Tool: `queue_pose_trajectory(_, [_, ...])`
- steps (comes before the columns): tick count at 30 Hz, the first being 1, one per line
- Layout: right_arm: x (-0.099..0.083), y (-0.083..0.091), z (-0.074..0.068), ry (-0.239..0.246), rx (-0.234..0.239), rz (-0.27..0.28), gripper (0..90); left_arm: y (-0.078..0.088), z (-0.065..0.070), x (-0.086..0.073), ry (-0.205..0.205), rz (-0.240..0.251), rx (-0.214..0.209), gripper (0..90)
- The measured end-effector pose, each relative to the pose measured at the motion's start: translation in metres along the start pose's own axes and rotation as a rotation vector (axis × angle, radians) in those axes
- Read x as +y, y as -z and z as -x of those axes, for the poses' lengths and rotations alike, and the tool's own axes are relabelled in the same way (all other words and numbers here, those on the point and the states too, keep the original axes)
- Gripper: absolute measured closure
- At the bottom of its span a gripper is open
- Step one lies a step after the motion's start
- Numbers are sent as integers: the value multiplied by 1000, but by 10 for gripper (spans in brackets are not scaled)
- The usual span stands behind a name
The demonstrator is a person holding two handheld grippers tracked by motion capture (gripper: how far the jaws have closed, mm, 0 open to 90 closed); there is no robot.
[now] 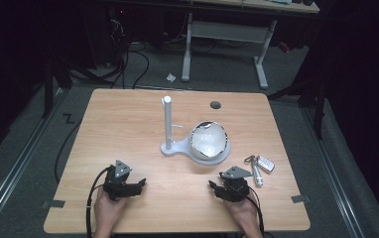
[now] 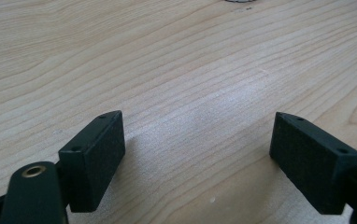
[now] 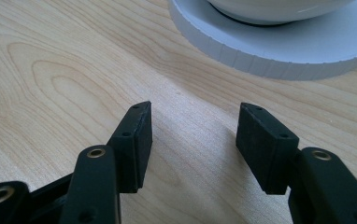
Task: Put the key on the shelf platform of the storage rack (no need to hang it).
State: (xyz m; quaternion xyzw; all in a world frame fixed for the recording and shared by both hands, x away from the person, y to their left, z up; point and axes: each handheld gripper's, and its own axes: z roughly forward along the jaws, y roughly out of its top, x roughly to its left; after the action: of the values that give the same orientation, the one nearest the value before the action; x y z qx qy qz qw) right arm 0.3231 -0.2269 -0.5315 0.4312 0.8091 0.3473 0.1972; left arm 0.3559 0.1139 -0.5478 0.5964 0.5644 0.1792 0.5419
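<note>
We hold our left gripper (image 1: 142,184) low over the near left of the wooden table (image 1: 128,124), its 2 jaws spread wide with bare wood between them. Our right gripper (image 1: 211,185) rests at the near right, jaws parted and grasping nothing, aimed toward the white stand (image 1: 173,147). The stand sits mid-table, its upright post (image 1: 167,119) at the left and a bowl (image 1: 209,140) on its round base. A key bunch (image 1: 259,165) lies just beside our right gripper.
</note>
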Motion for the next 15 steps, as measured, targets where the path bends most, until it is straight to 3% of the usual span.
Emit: queue_pose_trajectory(15, [0,9,6,-23,-12,1,497,0,0,0,-4,-3,-3,184])
